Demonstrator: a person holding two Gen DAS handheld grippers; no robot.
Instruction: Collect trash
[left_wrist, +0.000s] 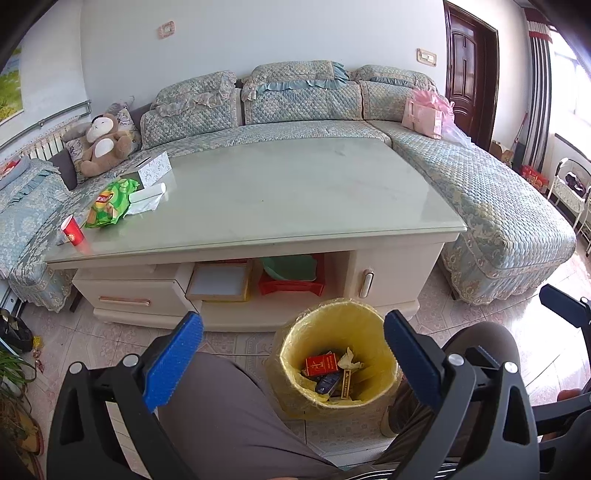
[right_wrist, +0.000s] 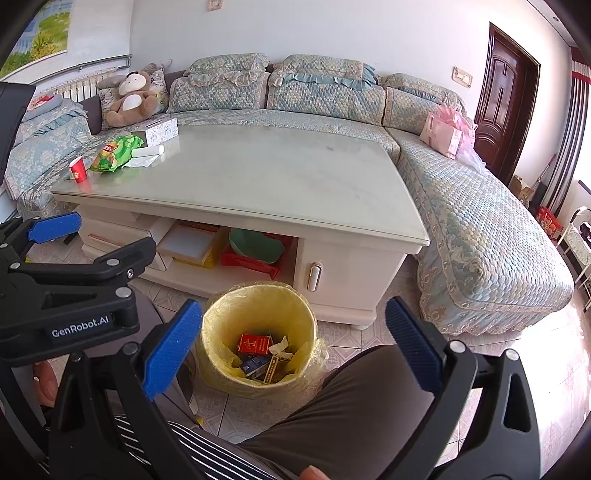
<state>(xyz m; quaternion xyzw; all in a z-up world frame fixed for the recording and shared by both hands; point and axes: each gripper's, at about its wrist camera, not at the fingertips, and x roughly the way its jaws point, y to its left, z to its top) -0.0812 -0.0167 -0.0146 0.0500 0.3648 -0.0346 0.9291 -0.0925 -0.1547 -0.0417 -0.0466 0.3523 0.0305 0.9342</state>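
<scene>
Judging by the bin (left_wrist: 338, 354), the collecting is well under way: the yellow-lined bin stands on the tiled floor just in front of the coffee table (left_wrist: 295, 192), and it already holds a red box (left_wrist: 320, 363), a dark blue pack, a crumpled paper (left_wrist: 349, 360) and what may be another small carton, though the pile is too jumbled to sort for sure. Both claws hang empty above the seated person's knees, near the bin. The left gripper (left_wrist: 293, 363) has its blue pads spread wide with nothing between them, and the right gripper (right_wrist: 293, 354) is likewise gaping and carries nothing. What seems left sits bunched at the far left corner of the table: a red paper cup (left_wrist: 72, 232) near the edge, a green snack bag (left_wrist: 109, 203) just beside it, and a white wrapper or tissue pack (left_wrist: 147, 197) touching the bag. The patterned tissue box (left_wrist: 155, 169) behind them looks like something to keep. The rest of the tabletop is bare, so I would put the job at more than half done, with a long reach to that corner still to come.
</scene>
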